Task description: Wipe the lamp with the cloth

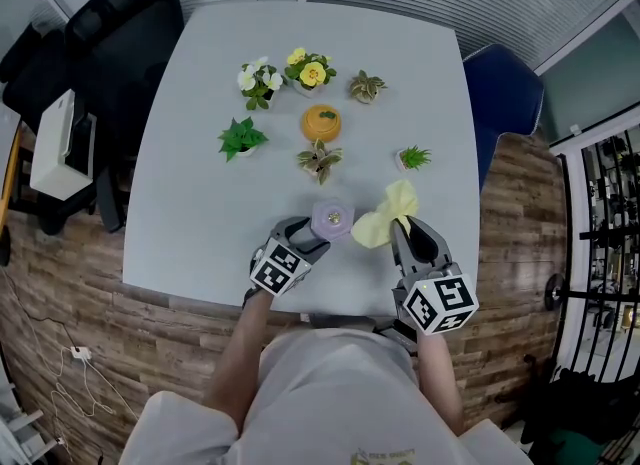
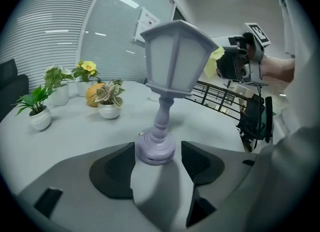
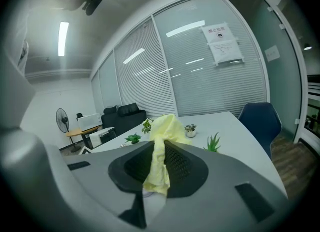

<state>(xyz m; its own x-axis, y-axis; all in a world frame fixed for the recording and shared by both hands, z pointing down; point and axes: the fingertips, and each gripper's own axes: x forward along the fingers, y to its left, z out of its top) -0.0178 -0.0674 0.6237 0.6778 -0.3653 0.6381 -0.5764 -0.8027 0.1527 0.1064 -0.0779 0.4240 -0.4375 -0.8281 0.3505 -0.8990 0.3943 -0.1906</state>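
Left gripper (image 2: 158,162) released, jaws straddling lamp (image 2: 167,61) base. Right gripper (image 3: 159,165) clenched on yellow cloth (image 3: 165,128), just right of lamp.

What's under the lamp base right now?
The lamp stands directly on the white table, its base between the left gripper's fingers. The contact patch beneath is covered by the base itself.

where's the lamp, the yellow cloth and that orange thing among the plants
lamp (image 2: 174,56): left gripper view, on its lantern shade
cloth (image 3: 160,146): right gripper view, on the strip hanging down
orange ornament (image 1: 320,123): head view, on its top
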